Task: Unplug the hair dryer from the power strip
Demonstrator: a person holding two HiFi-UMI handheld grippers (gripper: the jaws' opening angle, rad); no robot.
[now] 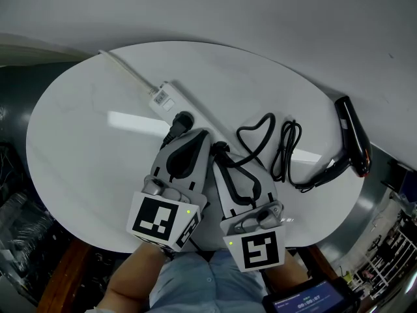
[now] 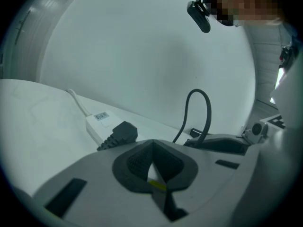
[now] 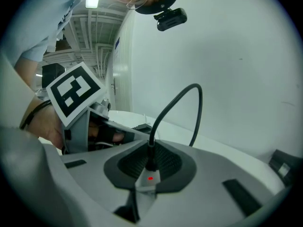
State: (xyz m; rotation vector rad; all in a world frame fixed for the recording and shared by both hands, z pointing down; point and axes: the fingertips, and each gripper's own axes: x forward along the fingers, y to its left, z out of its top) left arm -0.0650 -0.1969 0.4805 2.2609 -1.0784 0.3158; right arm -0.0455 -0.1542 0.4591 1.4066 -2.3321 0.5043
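Right gripper [image 3: 150,161] clamps the cord [image 3: 176,102] of the hair dryer [image 1: 352,134], left gripper [image 2: 152,157] sits closed by the power strip [image 2: 97,122]; the plug [image 2: 121,132] looks still seated, so unplugging remains.

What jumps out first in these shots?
Two grippers crowd the near middle of the round white table: the right gripper pinches the black cord, and the left gripper sits shut beside the plug in the power strip. The hair dryer lies alone at the table's right edge.
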